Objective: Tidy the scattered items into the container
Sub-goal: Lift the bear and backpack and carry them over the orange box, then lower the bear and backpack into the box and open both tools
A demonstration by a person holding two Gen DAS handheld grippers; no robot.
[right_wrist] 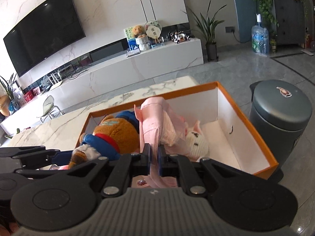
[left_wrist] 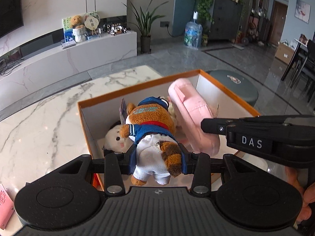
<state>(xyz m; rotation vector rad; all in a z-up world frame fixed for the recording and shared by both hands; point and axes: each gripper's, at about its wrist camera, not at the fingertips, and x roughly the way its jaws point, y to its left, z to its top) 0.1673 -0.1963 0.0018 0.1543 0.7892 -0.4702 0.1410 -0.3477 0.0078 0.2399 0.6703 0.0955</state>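
An orange-rimmed white box (left_wrist: 137, 86) stands on the marble table (left_wrist: 39, 122); it also shows in the right wrist view (right_wrist: 246, 122). My left gripper (left_wrist: 157, 157) is shut on a brown plush toy in a blue jacket and white trousers (left_wrist: 151, 122), held over the box's near edge. A white plush face (left_wrist: 116, 137) lies in the box under it. My right gripper (right_wrist: 154, 157) is shut on a pink pouch (right_wrist: 155, 118), held over the box. A pink-and-white plush doll (right_wrist: 196, 141) lies inside the box beside it.
A grey lidded bin (right_wrist: 281, 108) stands right of the box. A pink card (left_wrist: 5, 202) lies at the table's near left. A TV console (left_wrist: 69, 59) and floor lie beyond the table.
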